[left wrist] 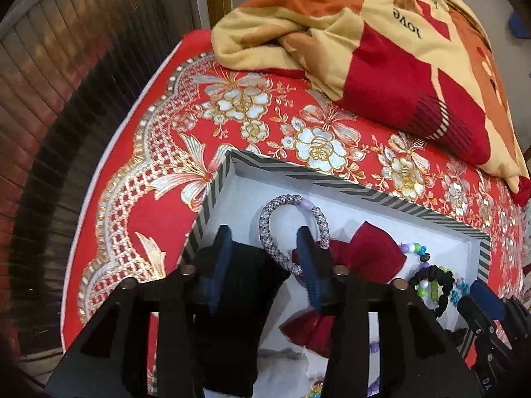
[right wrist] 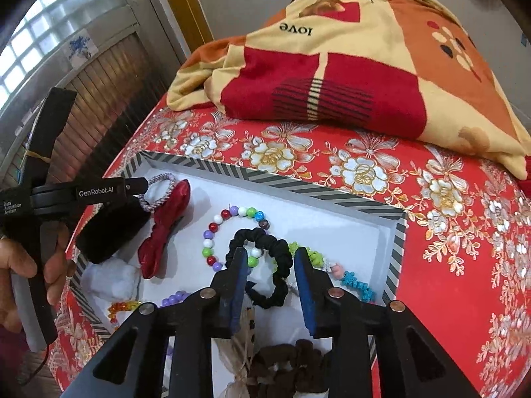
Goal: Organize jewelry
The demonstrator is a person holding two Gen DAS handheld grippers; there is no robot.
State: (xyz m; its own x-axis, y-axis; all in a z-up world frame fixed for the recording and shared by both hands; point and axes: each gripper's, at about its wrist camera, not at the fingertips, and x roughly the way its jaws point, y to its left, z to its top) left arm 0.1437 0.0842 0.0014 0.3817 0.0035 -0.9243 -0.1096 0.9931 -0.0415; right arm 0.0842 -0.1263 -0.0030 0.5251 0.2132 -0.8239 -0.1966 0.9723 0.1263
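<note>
Step in hand: both claws were down over the striped tray (right wrist: 396, 248), and I'd say the sorting of pieces inside it was under way.
Left gripper (left wrist: 265, 248): jaws parted, nothing pinched. The grey braided hair tie (left wrist: 270, 229) lay between the 2 fingers, its far arc just ahead of the tips, its near side slipping behind the right-hand finger.
Right gripper (right wrist: 270, 277): jaws apart too, gripping nothing. The black scrunchie (right wrist: 262, 258) sat between and just ahead of its fingertips, resting on the white floor.
Other pieces: a colourful bead bracelet (right wrist: 212, 229) lay ahead and left of the right claw, partly under the scrunchie; a red bow (right wrist: 164, 232) further left; a turquoise piece (right wrist: 356, 283) just off its right finger.
Hand: a hand (right wrist: 23, 265) gripped the left tool's handle at the tray's left edge.
Next move, my guess: each claw needs to settle lower and close on its own band alone; the scrunchie overlaps the beads, so those could snag.
</note>
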